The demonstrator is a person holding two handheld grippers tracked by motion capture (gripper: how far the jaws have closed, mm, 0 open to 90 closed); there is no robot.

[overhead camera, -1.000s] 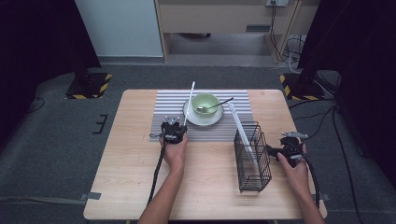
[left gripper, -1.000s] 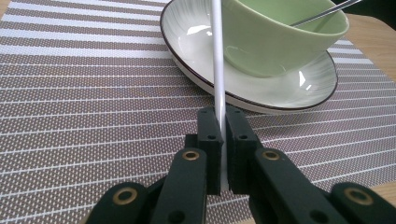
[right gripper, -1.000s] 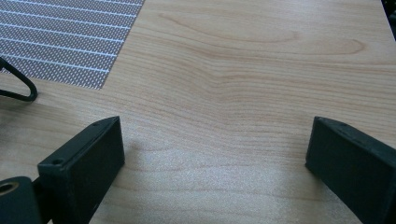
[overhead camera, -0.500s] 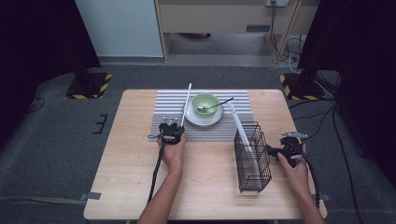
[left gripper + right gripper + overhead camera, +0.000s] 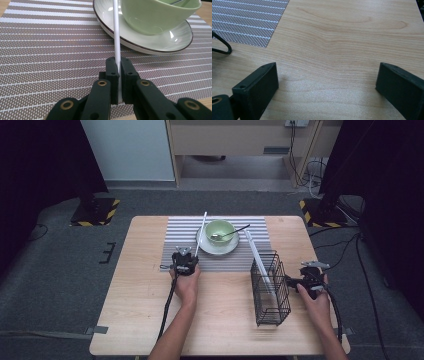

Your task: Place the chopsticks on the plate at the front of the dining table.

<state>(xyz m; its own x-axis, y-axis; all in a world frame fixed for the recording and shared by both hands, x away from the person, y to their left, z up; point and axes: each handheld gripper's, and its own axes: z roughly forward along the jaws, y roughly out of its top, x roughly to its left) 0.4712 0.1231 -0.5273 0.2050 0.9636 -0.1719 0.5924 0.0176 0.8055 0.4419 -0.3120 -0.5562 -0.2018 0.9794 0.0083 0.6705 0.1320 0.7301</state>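
White stick [image 5: 116,37] sits clamped between the two black jaws of our left gripper [image 5: 119,65], pinched tight at its near end. From the grip it runs straight ahead over the striped mat [image 5: 50,50], past the left edge of the saucer [image 5: 140,42]; whether it touches the saucer we cannot tell. Green bowl [image 5: 155,15] stands on that saucer, ahead and to the right of the jaws. In the high view the left gripper [image 5: 186,256] rests at the mat's near edge, with a spoon [image 5: 227,234] in the bowl. Our right gripper [image 5: 327,80] has its jaws spread wide with nothing between them, bare wooden table [image 5: 342,37] beneath. In the high view it sits just right of the black wire basket [image 5: 270,290], where a second white stick [image 5: 260,260] leans.
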